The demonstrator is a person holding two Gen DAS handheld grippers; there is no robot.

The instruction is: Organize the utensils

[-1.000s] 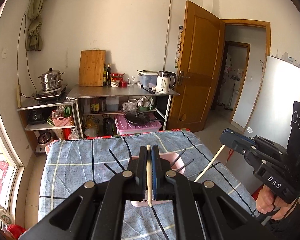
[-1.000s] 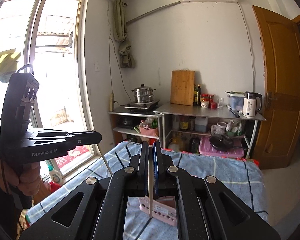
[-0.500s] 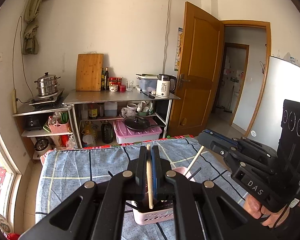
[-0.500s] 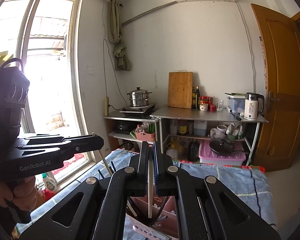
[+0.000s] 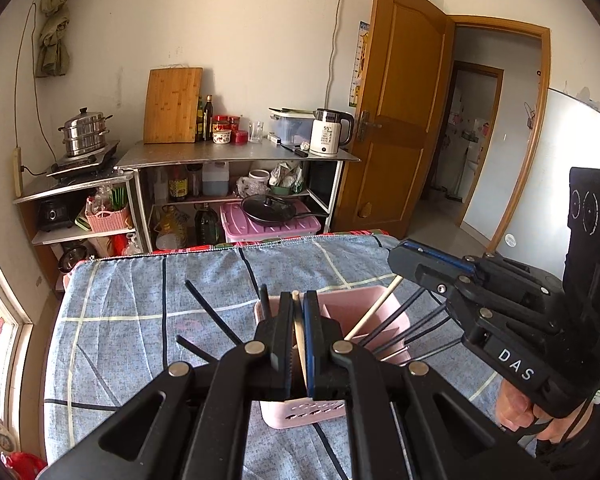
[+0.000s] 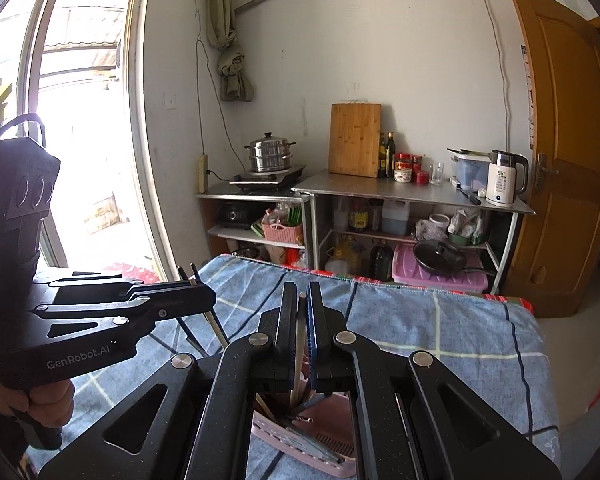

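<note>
A pink utensil holder (image 5: 374, 300) stands on the blue checked cloth (image 5: 140, 300), with several black chopsticks (image 5: 210, 310) poking out of it. My left gripper (image 5: 299, 298) is shut on a pale chopstick (image 5: 300, 340) right above the holder's near side. From the right, my right gripper (image 5: 396, 258) is shut on a second pale chopstick (image 5: 374, 308) that slants down into the holder. In the right wrist view the right gripper (image 6: 302, 290) pinches its chopstick (image 6: 299, 356) over the holder (image 6: 328, 444). The left gripper (image 6: 208, 296) is at the left.
A metal shelf unit (image 5: 236, 154) against the far wall carries a cutting board (image 5: 172, 106), a kettle (image 5: 328, 132) and a steamer pot (image 5: 85, 132). An open wooden door (image 5: 396, 112) is to the right. A window (image 6: 80, 140) is to the left of the table.
Both grippers have sunk toward the pink holder with their chopsticks. The holder looks nearer and larger, and the right chopstick's lower end now reaches into it.
</note>
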